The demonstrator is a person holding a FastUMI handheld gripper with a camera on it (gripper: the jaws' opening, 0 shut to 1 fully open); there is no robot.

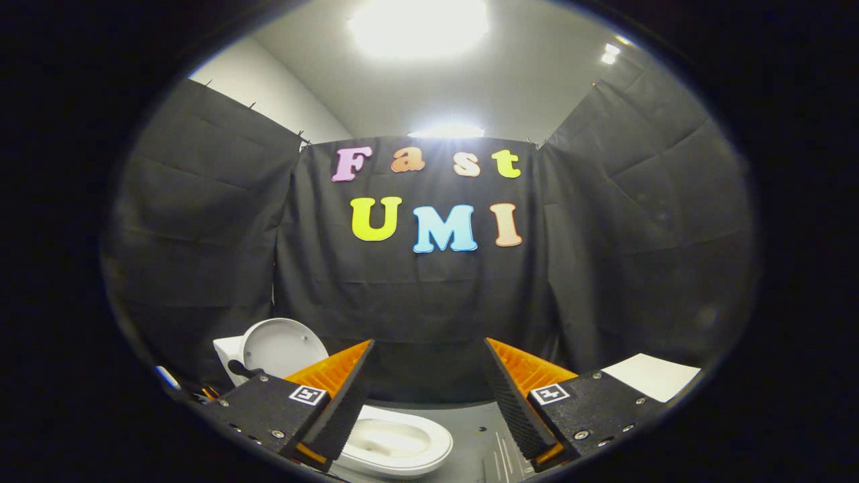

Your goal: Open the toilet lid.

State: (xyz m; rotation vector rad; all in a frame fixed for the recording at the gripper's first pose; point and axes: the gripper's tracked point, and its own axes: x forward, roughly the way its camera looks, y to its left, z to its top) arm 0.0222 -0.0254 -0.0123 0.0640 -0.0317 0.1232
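Looking forward along the claw (428,376), we see its two fingers spread wide apart with nothing between them but open air and the dark cloth wall (429,302) beyond. Neither finger touches anything.

The toilet (392,443) sits low in the view, mostly behind and beside the left finger (339,396). We can make out its white bowl with the oval rim facing up, and part of that rim is hidden by the left finger in front of it. The toilet lid (282,349) stands raised behind the bowl, its pale underside turned toward us, leaning back near a white tank (227,352) whose corner shows just beside it. The lid is well clear of the rim, so it is already open. The lid lies to the outer side of the left finger, not between the fingers.

Under the bowl we see a grey floor (483,429), with a few faint lines on it close to the right finger (517,396). Beyond the right finger, a flat white surface (651,376) shows at an angle; we cannot tell what it is. Near the tank, some small dark and coloured bits poke out past the claw's left side, too small and blurred for us to name.

Above the cloth wall we see a white ceiling (523,80) with a bright lamp (419,27) glaring down.
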